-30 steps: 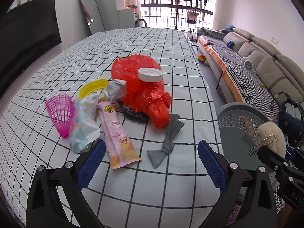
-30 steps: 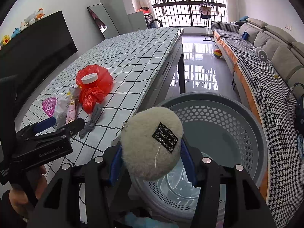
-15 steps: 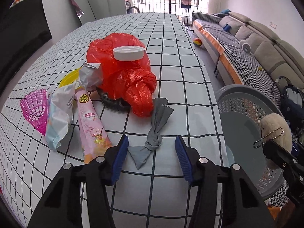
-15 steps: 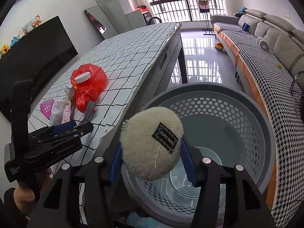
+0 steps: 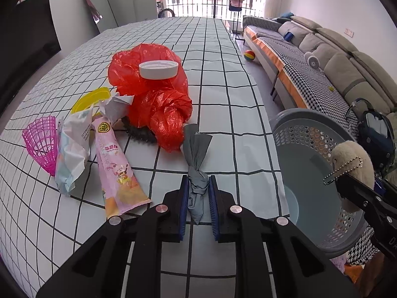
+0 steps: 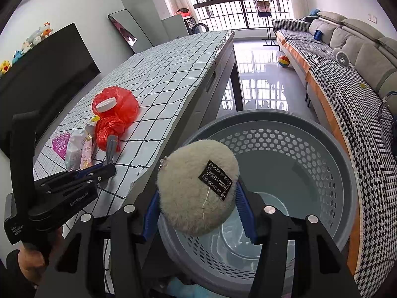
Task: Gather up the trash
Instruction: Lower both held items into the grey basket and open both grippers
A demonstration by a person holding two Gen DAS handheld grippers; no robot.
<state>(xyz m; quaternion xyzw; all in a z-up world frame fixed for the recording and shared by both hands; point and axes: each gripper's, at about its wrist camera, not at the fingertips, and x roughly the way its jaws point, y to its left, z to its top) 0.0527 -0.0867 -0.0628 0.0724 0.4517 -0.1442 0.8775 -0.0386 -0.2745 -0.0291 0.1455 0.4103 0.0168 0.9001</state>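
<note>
- Pink mesh shuttlecock [image 5: 42,144] sits farthest left on our checked table [image 5: 223,79], and we see it in the same spot as a second ago.
- Just right of it lie a pale crumpled packet [image 5: 72,154] and a pink snack wrapper [image 5: 116,171], side by side, with a yellow lid [image 5: 89,99] behind them; none of these has shifted.
- Behind and to the right, a red plastic bag [image 5: 153,99] is bunched up, with a white cap [image 5: 158,69] resting on top of it.
- In front of the bag lies a grey knotted cloth strip [image 5: 197,164], its far end touching the red plastic.
- Our left gripper [image 5: 197,198] has just changed: a second ago its blue pads stood wide apart above the strip, and now they are clamped tight on the strip's knot, with the near end hanging between them.
- The strip still rests on the table, so we judge the grasp made and the lift not yet begun.
- To the right, beside the table's edge, stands a grey perforated basket [image 5: 320,134], the likely place for the trash.
- Our right gripper [image 6: 197,203] remains closed on a round fluffy beige pouch [image 6: 198,186] with a black label and a bead chain, held above the basket's opening.
- We judge that the pouch is ready to drop in, and the strip should follow once it is carried across.
</note>
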